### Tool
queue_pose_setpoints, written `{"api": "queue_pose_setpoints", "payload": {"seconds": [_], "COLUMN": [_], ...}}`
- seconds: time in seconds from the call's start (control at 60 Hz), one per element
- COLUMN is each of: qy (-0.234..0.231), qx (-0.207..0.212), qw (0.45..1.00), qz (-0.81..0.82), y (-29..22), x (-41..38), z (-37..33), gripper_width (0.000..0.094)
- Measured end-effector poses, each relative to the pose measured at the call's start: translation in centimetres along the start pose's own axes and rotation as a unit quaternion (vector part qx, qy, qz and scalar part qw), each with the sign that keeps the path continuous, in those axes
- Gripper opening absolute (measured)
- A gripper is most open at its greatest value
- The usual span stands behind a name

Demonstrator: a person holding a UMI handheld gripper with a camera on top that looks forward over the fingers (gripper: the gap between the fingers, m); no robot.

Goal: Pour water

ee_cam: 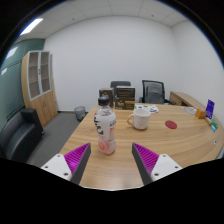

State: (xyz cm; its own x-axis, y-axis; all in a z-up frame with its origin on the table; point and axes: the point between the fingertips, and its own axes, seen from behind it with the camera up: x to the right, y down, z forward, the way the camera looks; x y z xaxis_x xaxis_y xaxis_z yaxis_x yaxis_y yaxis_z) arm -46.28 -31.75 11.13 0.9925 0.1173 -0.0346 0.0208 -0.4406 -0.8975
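A clear plastic bottle (105, 128) with a white cap and a pink-and-white label stands upright on the wooden table (150, 150), just ahead of my fingers and a little left of the middle. A white mug (140, 120) stands beyond it to the right. My gripper (112, 160) is open, its magenta pads (78, 157) spread wide on either side with only bare table between them. The bottle is apart from both fingers.
A dark box (124, 97) and a small dark cup (103, 99) stand at the table's far end. A red coaster (171, 125) and a purple item (210, 108) lie to the right. Office chairs (152, 91) ring the table; a wooden cabinet (40, 86) stands left.
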Motion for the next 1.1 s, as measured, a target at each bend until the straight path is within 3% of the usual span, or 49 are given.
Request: {"api": "queue_pose_setpoints", "payload": {"seconds": [0.2,0.283,0.367,0.6,0.767,0.933,1.1], "qy": [0.025,0.034,0.048,0.029,-0.003,-0.079,-0.194], "qx": [0.039,0.045,0.057,0.067,0.077,0.096,0.072], "qw": [0.999,0.998,0.997,0.997,0.997,0.983,0.872], "qz": [0.012,0.018,0.006,-0.023,-0.021,0.134,0.444], "y": [-1.8,-1.9,-2.1,-2.6,-5.5,-12.5,-19.5], "x": [-1.9,-2.0,-1.3,-1.8,-3.5,-5.2,-4.9], "z": [9.1,11.5,13.2,13.8,13.3,13.8,14.7], "gripper_width": [0.0793,0.0681,0.0499,0.0329,0.0276,0.0276,0.0275]}}
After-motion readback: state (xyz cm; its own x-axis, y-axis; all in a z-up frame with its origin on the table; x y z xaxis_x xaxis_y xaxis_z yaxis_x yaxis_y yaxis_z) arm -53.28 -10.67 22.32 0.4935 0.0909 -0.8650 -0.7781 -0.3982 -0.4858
